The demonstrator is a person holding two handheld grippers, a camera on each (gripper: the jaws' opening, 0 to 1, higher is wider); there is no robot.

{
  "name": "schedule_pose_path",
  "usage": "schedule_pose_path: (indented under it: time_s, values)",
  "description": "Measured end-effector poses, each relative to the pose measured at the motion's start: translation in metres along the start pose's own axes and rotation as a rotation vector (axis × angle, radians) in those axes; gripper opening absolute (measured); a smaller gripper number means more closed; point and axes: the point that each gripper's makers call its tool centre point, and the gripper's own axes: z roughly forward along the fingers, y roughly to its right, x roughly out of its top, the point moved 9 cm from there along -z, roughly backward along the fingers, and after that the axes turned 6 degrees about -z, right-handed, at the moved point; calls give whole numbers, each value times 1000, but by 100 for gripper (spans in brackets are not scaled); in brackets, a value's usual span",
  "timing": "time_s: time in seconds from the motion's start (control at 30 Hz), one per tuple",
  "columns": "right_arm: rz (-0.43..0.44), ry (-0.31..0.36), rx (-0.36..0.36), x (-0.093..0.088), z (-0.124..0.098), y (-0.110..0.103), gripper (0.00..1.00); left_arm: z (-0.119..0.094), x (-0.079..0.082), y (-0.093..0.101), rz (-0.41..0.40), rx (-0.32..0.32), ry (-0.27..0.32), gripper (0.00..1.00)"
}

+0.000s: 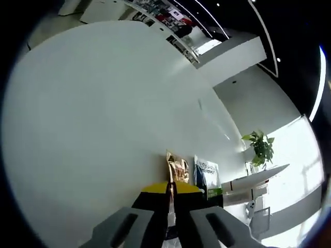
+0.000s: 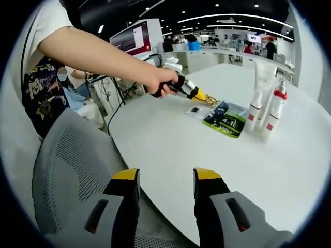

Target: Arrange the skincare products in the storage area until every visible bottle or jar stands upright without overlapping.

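Observation:
Three white containers stand upright on the white round table (image 2: 170,144): a tall tube (image 2: 264,77), a small bottle (image 2: 254,111) and a red-collared spray bottle (image 2: 274,111). Beside them a dark green sachet (image 2: 226,119) and a small white sachet (image 2: 195,110) lie flat. A hand holds my left gripper (image 2: 200,95) over the table, its jaws shut on a gold sachet (image 2: 211,102). In the left gripper view the left gripper (image 1: 170,187) pinches the gold sachet (image 1: 177,168), with the dark sachet (image 1: 206,173) and white containers (image 1: 248,185) beyond. My right gripper (image 2: 165,181) is open near the table edge, holding nothing.
A grey mesh chair (image 2: 67,160) stands under the right gripper, at the table's near edge. The person's arm (image 2: 98,54) reaches across from the left. A potted plant (image 1: 261,147) stands past the table. Desks and people fill the far background.

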Motion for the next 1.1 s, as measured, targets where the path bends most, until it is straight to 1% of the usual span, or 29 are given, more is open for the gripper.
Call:
schedule_pose_path:
  time_s: [0.07, 0.1, 0.2, 0.27, 0.33, 0.4, 0.43, 0.47, 0.57, 0.63, 0.73, 0.8, 0.97, 1.03, 1.07, 1.1]
  values:
    - [-3, 2, -1, 0, 0, 0, 39, 0, -1, 0, 32, 23, -11, 3]
    - [-5, 0, -2, 0, 0, 0, 39, 0, 0, 2, 81, 21, -10, 4]
    - [-6, 0, -4, 0, 0, 0, 39, -1, 0, 5, 104, 42, -24, 4]
    - [-6, 0, -3, 0, 0, 0, 39, -3, 1, 6, 149, 65, -22, 5]
    - [-11, -2, -5, 0, 0, 0, 39, -3, 0, 9, 183, 74, -33, 7]
    - [-13, -2, -4, 0, 0, 0, 39, -5, 1, 9, 216, 95, -27, 9]
    - [-15, -3, -4, 0, 0, 0, 39, -6, 1, 10, 217, 99, -27, 10]
    - [-16, -2, -4, 0, 0, -1, 39, -4, 6, 8, 218, 104, -28, 12]
    - [-18, -2, -4, 0, 0, -1, 39, -3, 10, 6, 252, 115, -34, 16]
    - [-19, -2, -3, 0, 0, -1, 39, -5, 9, 7, 287, 135, -40, 18]
    - [-23, -1, -5, 1, 0, -1, 39, -6, 7, 10, 293, 134, -34, 19]
    - [-24, -1, -4, 1, 0, -1, 39, -9, 7, 12, 301, 132, -26, 20]
    - [-27, 0, -4, 1, 0, -1, 40, -19, 7, 22, 323, 117, 32, 26]
    - [-30, 2, -4, 1, 0, -1, 40, -25, 6, 28, 334, 108, 70, 29]
    - [-30, 3, -4, 1, 0, -1, 41, -29, 4, 32, 349, 96, 99, 30]
    - [-30, 3, -5, 1, 0, -1, 41, -32, 3, 34, 353, 93, 113, 33]
